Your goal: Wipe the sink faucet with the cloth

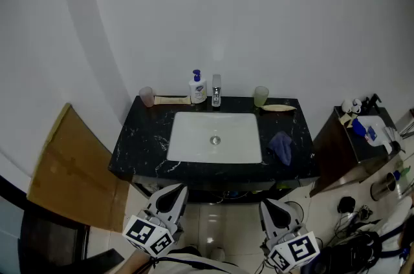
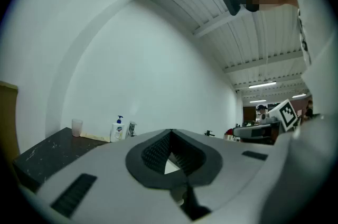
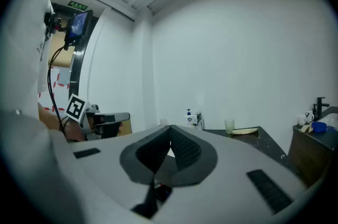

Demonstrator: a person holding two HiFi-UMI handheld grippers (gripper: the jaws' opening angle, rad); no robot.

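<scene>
- Head view: cloth (image 1: 282,147) on counter (image 1: 139,143) right of sink (image 1: 215,137), near front edge; faucet (image 1: 216,92) at back edge; left gripper (image 1: 176,192) and right gripper (image 1: 270,205) low, short of counter.
- Left gripper view: jaws pinched shut, empty.
- Right gripper view: jaws shut, empty, open air ahead.

Left gripper (image 1: 176,190), right gripper (image 1: 267,204): fingers (image 2: 154,153) together

No word or number can be read. The soap bottle (image 1: 198,88) at the back edge of the counter (image 1: 139,147) has a blue-and-white label, its print too small. A green sign (image 3: 77,5) high on the wall is illegible. The cubes on the left gripper (image 1: 172,194) and the right gripper (image 1: 276,208) carry only square black-and-white patterns
</scene>
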